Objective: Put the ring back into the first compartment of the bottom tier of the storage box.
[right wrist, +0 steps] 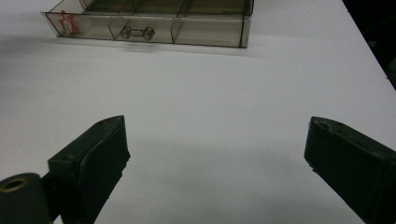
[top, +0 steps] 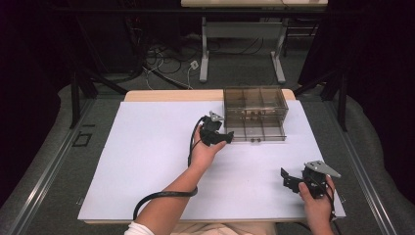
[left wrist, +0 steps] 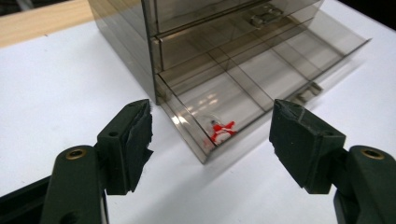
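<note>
Small red-and-white object (left wrist: 222, 130) lies in end compartment of pulled-out bottom drawer (left wrist: 261, 88) of smoky clear plastic drawer cabinet (top: 255, 105), apparently just dropped. Left gripper (left wrist: 211, 140) beside drawer: jaws apart, empty. Right gripper (top: 292, 182) well clear: wide, empty.

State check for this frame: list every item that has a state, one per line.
Bottom drawer: pulled out of the drawer cabinet, open.
Upper drawers: pushed in, closed.
Red and white object: lying in the open drawer's corner compartment, apart from both grippers.
Left gripper: open, nothing between the pads, beside the drawer.
Right gripper: open, empty, over the bare white table.
</note>
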A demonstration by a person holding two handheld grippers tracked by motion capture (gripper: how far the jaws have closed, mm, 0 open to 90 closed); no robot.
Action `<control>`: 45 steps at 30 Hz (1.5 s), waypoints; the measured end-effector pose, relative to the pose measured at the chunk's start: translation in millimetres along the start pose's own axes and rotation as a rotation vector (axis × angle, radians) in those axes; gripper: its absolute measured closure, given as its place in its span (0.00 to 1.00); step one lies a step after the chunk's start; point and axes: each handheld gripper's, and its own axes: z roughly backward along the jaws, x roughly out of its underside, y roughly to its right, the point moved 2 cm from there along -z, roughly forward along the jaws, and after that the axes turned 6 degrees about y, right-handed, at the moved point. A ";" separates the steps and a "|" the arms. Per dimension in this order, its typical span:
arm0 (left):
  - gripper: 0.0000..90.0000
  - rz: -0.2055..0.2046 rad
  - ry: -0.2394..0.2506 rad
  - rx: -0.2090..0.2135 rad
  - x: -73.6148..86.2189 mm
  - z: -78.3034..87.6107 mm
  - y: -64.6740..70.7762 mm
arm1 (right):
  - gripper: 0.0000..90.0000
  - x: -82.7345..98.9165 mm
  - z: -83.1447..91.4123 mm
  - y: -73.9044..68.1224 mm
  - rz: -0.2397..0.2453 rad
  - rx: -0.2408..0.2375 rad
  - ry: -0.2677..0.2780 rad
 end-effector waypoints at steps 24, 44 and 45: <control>0.04 0.084 0.085 0.073 19.9 73.8 -26.2 | 0.07 -0.4 3.3 -1.6 -0.002 -0.002 -0.010; 0.01 0.185 0.166 0.029 57.5 140.0 -62.7 | 0.07 0.7 3.1 -1.3 0.002 0.000 -0.002; 0.01 0.191 0.172 0.033 60.4 143.6 -65.4 | 0.07 0.8 3.0 -1.1 0.003 0.000 -0.003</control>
